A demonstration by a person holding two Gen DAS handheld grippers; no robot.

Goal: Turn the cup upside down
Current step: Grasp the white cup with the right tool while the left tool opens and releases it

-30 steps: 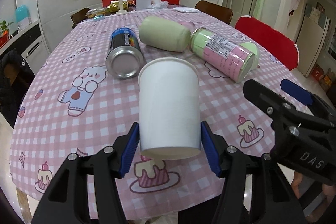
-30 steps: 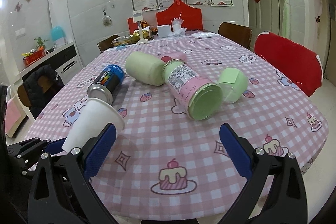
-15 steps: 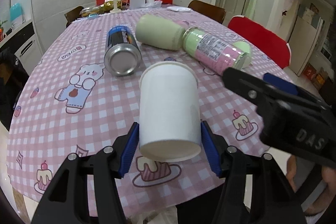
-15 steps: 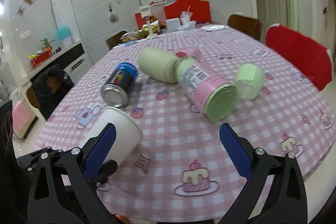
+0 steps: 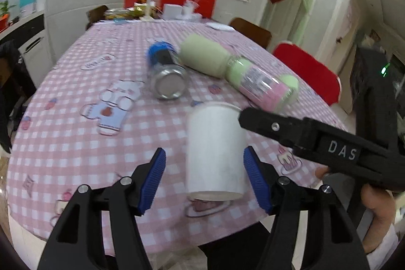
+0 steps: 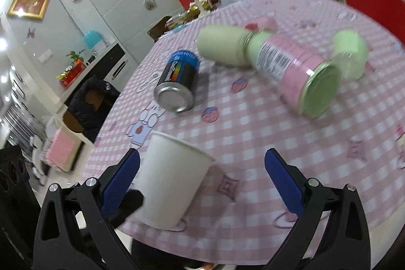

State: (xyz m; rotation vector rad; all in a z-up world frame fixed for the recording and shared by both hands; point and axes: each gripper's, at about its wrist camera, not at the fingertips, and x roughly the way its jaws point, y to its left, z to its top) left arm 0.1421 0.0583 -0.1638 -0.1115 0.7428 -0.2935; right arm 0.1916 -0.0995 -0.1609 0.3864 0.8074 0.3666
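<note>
A white paper cup [image 5: 215,148] stands upright, mouth up, near the front edge of the pink checked tablecloth [image 5: 76,133]. My left gripper [image 5: 205,179] is open; the cup sits against its right pad, with a gap to the left pad. In the right wrist view the cup [image 6: 172,179] is between the fingers of my open right gripper [image 6: 200,181], close to the left pad. The right gripper's black arm [image 5: 316,141] reaches in from the right beside the cup's rim.
A blue and black can [image 5: 165,72], a pale green bottle [image 5: 205,58] and a pink-labelled jar [image 5: 260,85] lie on their sides behind the cup. A green lid [image 6: 350,52] lies by the jar. Red chairs [image 5: 308,72] stand at the right.
My left gripper has opened and let go of the cup, which now stands on the table. My right gripper has moved in left around the cup.
</note>
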